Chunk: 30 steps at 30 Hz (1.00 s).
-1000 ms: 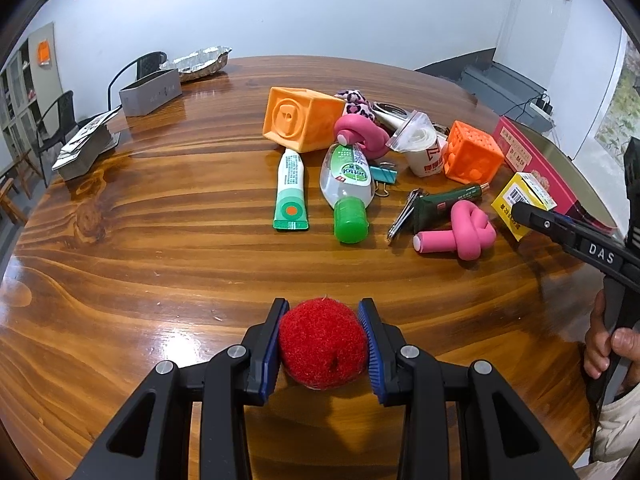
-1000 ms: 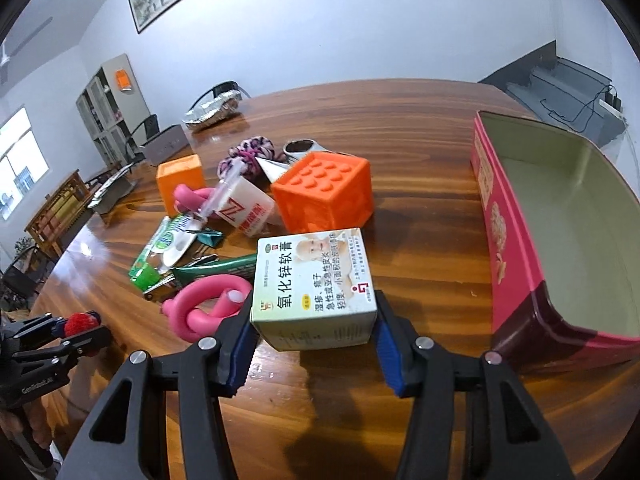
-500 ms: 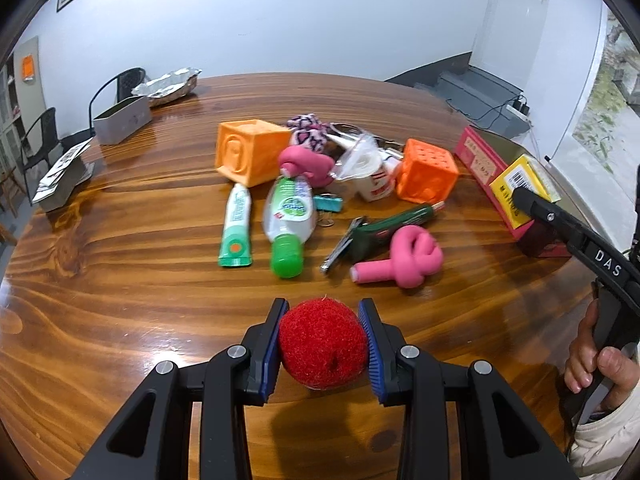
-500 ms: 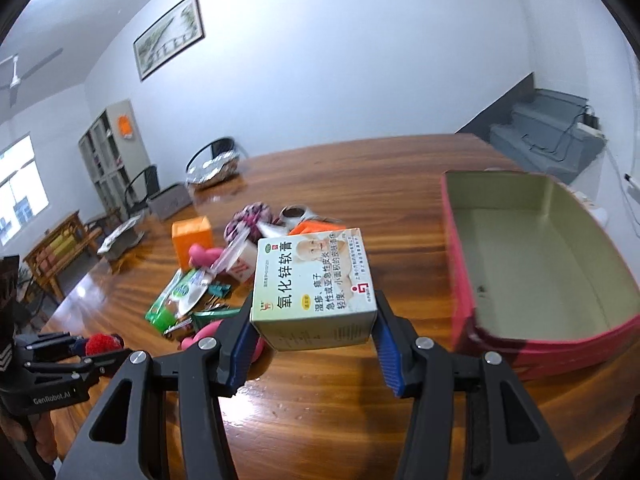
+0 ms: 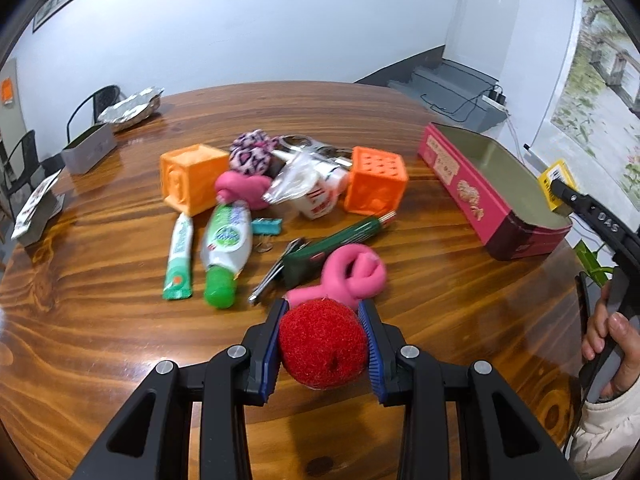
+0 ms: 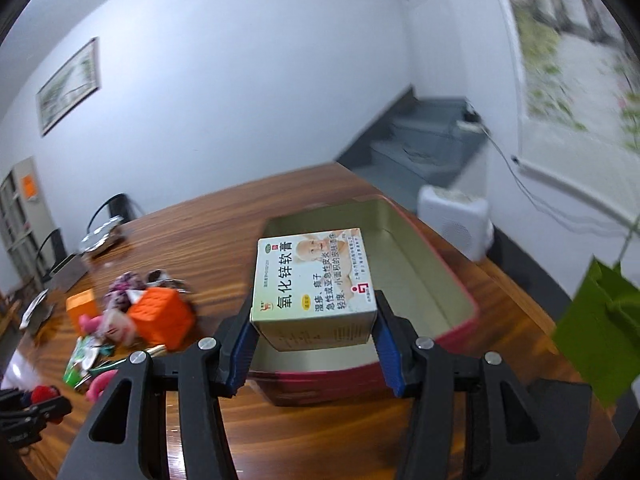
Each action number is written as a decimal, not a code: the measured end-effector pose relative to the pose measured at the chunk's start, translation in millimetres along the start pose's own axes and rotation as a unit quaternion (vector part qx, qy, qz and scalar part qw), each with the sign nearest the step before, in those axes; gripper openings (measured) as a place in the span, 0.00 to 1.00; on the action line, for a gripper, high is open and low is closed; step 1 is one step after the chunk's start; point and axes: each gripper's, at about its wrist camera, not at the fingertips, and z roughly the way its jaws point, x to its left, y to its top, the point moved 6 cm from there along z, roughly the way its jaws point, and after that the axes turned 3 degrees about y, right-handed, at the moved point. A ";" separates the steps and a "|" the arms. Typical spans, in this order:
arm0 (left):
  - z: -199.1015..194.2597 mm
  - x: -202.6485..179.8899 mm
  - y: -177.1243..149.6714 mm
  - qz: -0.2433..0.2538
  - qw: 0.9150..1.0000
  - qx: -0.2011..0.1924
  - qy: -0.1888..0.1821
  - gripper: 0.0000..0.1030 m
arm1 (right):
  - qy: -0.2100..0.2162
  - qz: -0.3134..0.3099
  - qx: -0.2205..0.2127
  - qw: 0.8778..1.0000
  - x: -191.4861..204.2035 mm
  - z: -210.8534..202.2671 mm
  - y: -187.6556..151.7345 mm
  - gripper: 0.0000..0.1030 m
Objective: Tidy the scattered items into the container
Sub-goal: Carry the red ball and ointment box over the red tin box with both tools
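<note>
Black left gripper [image 5: 323,340], blue-padded jaws, silver screws; cream sleeve [image 5: 600,436].

The tabletop [image 5: 100,320] is glossy varnished wood. The red ball [image 5: 323,344] looks fuzzy and rough. The ointment box [image 6: 316,280] is smooth printed cardboard; the container [image 6: 432,280] shows matt metal inside.

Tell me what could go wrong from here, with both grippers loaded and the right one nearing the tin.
1. The medicine box is pinched only at its lower edges by the right gripper; it could tip out before it is over the red tin.
2. The tin's near wall sits right under the box, so a low approach might clip it and shove the tin.
3. The left gripper carries the red ball close above the pink knot toy, which it may knock.
</note>
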 end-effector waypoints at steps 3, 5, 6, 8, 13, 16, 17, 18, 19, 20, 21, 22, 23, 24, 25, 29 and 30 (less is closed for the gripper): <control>-2.1 -15.0 9.7 0.012 1.000 -0.006 -0.011 0.36 | -0.015 0.009 0.006 1.000 -14.2 2.5 3.7 0.55; -3.0 -27.3 18.2 0.022 1.000 -0.013 -0.016 0.36 | -0.016 0.012 0.004 1.000 -20.0 0.7 7.1 0.55; -3.7 -33.0 21.8 0.027 0.999 -0.016 -0.019 0.36 | -0.017 0.011 0.004 1.000 -20.7 2.4 8.9 0.55; -4.7 -46.1 30.9 0.036 0.999 -0.023 -0.026 0.36 | -0.017 0.013 0.007 1.000 -23.8 5.5 12.1 0.56; -3.8 -77.2 53.2 0.052 0.997 -0.038 -0.044 0.36 | -0.015 0.030 0.006 0.999 -33.8 10.6 10.5 0.57; -0.9 -95.4 64.7 0.061 0.996 -0.043 -0.054 0.36 | -0.010 0.045 0.007 0.999 -41.5 12.7 9.1 0.61; -0.3 -100.7 68.2 0.064 0.995 -0.044 -0.057 0.36 | -0.007 0.050 0.010 0.999 -43.1 14.4 8.5 0.62; 1.0 -105.9 71.2 0.067 0.995 -0.045 -0.061 0.36 | -0.005 0.054 0.011 0.998 -44.4 14.7 7.8 0.63; 2.1 -112.0 74.4 0.069 0.994 -0.046 -0.065 0.36 | -0.004 0.058 0.010 0.998 -46.1 14.1 7.7 0.63; 4.3 -119.8 77.9 0.073 0.994 -0.047 -0.070 0.36 | -0.005 0.061 0.006 0.998 -48.1 12.5 8.3 0.63; 6.0 -125.1 80.0 0.076 0.993 -0.047 -0.073 0.36 | -0.009 0.065 0.000 0.998 -50.4 10.4 9.1 0.63; 7.8 -132.1 82.8 0.079 0.993 -0.048 -0.078 0.36 | -0.015 0.067 -0.007 0.998 -52.3 7.6 9.6 0.63; 9.9 -139.0 85.8 0.081 0.992 -0.049 -0.083 0.36 | -0.023 0.067 -0.017 0.997 -53.7 3.7 10.7 0.64; 11.7 -144.4 88.0 0.083 0.992 -0.048 -0.088 0.36 | -0.030 0.065 -0.024 0.997 -54.4 0.9 11.4 0.66; 13.7 -151.0 90.6 0.084 0.991 -0.047 -0.095 0.36 | -0.037 0.064 -0.031 0.997 -54.9 -1.5 12.3 0.68; 19.9 -171.9 98.4 0.093 0.988 -0.047 -0.112 0.36 | -0.065 0.056 -0.048 0.995 -56.5 -8.1 15.1 0.74; 21.1 -176.0 100.4 0.095 0.988 -0.047 -0.114 0.36 | -0.069 0.057 -0.049 0.995 -57.4 -8.8 15.4 0.75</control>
